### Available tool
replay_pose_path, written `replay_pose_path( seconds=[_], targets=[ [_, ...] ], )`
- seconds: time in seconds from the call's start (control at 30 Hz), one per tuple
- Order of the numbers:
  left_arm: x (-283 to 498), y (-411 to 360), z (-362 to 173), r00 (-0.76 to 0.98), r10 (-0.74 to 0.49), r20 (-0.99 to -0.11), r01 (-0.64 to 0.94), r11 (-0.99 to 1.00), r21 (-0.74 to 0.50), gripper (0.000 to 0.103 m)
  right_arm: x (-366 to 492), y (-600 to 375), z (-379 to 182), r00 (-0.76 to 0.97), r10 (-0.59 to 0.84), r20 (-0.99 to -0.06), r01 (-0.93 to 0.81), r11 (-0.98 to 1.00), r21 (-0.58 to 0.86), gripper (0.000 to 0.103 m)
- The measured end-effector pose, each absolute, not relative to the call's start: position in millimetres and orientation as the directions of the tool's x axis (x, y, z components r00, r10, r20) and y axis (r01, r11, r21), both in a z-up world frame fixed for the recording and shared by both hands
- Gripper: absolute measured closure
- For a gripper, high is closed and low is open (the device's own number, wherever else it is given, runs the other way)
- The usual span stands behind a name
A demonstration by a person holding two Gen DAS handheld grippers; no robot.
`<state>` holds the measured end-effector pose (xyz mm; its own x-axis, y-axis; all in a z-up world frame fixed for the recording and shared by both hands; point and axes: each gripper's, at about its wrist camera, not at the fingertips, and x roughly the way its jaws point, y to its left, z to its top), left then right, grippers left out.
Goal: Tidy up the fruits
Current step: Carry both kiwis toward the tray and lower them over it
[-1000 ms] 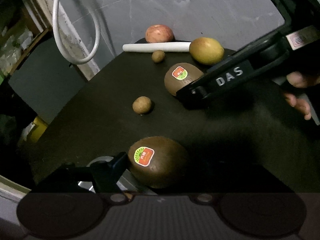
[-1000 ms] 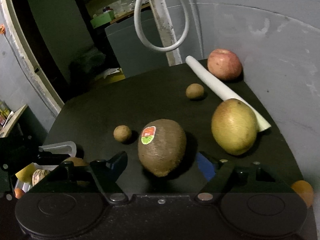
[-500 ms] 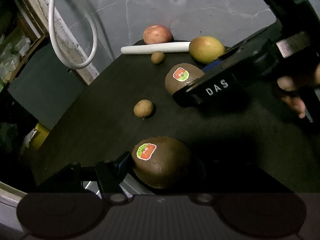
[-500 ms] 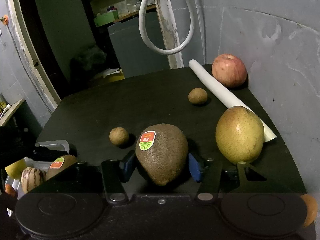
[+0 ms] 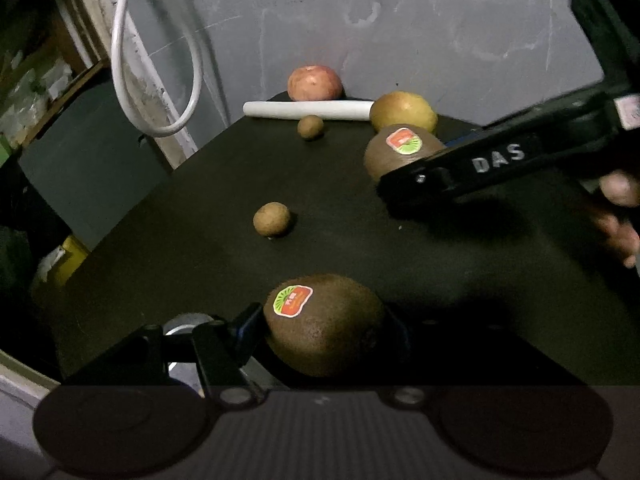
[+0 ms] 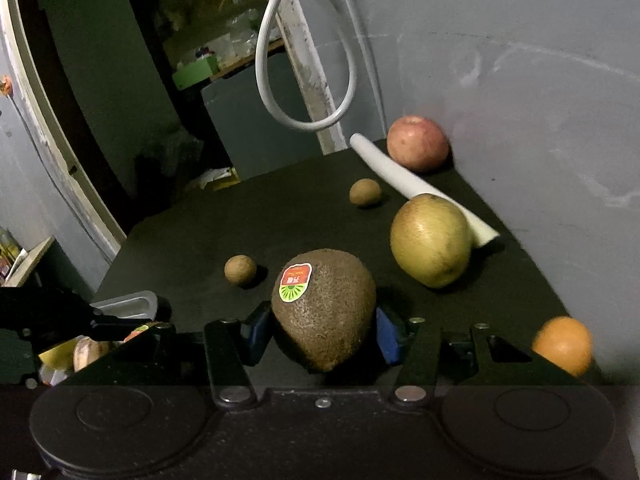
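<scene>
Two brown kiwis carry red-and-green stickers. My left gripper (image 5: 322,332) is shut on one kiwi (image 5: 332,320), held by the near-left corner of the black table (image 5: 200,220), partly above a pale tray rim (image 5: 188,322). My right gripper (image 6: 320,336) is shut on the other kiwi (image 6: 324,312), its blue pads (image 6: 386,340) pressing both sides. The left wrist view shows that kiwi (image 5: 400,148) in the right gripper (image 5: 424,160), a hand behind it. The right wrist view shows the left gripper's dark body (image 6: 60,320) at far left.
A red apple (image 6: 418,143), a yellow-green pear (image 6: 432,240) and a white roll (image 6: 400,176) lie along the grey wall. Two small brown round fruits (image 6: 240,270) (image 6: 365,192) sit mid-table, an orange (image 6: 562,344) at the right. The tray (image 6: 124,306) holds several fruits.
The right gripper's jaws went from wide open around the kiwi to closed on it, and it drifted right in the left view. The left gripper stayed on its kiwi.
</scene>
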<state>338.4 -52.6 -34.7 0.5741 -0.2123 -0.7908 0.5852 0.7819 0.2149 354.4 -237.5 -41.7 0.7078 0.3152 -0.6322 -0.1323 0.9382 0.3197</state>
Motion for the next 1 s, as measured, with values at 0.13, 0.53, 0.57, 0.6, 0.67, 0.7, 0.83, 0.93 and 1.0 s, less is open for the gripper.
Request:
replay_pose_path(
  seconds=[0.13,0.53,0.57,0.6,0.67,0.7,0.83,0.93,1.0],
  targets=[
    [325,-48,-21,0.589,-0.251,-0.768,0.562,0.81,0.166,0.036,334,-242,-30,0.722,0.296,-0.625,-0.117,0.943,0.312,0.048],
    [261,-11,21,0.625,-0.323,-0.71,0.473,0.881,0.015,0.036,263,-223,-3,0.722,0.271,-0.637,-0.118,0.955,0.272,0.048],
    [254,-6,23,0.627,-0.325,-0.709,0.468,0.884,0.009,0.036,257,-218,-2,0.718,0.274,-0.64,-0.122,0.954,0.272,0.048],
    [249,-2,25,0.629,-0.325,-0.707,0.464,0.886,0.006,0.036,251,-212,-2,0.715,0.278,-0.642,-0.126,0.954,0.273,0.048],
    [237,8,28,0.632,-0.325,-0.703,0.457,0.889,-0.001,0.036,240,-202,0,0.709,0.287,-0.645,-0.138,0.952,0.272,0.048],
    [230,14,30,0.634,-0.324,-0.702,0.452,0.892,-0.004,0.036,235,-196,0,0.705,0.291,-0.646,-0.144,0.951,0.272,0.048],
    [208,35,34,0.643,-0.315,-0.699,0.432,0.902,-0.009,0.036,215,-172,1,0.69,0.317,-0.65,-0.171,0.945,0.279,0.048],
    [194,52,35,0.646,-0.302,-0.701,0.409,0.912,-0.017,0.036,203,-153,1,0.676,0.337,-0.655,-0.197,0.94,0.281,0.048],
    [186,65,35,0.646,-0.292,-0.706,0.39,0.92,-0.023,0.035,196,-141,1,0.667,0.348,-0.658,-0.211,0.936,0.281,0.048]
  ],
)
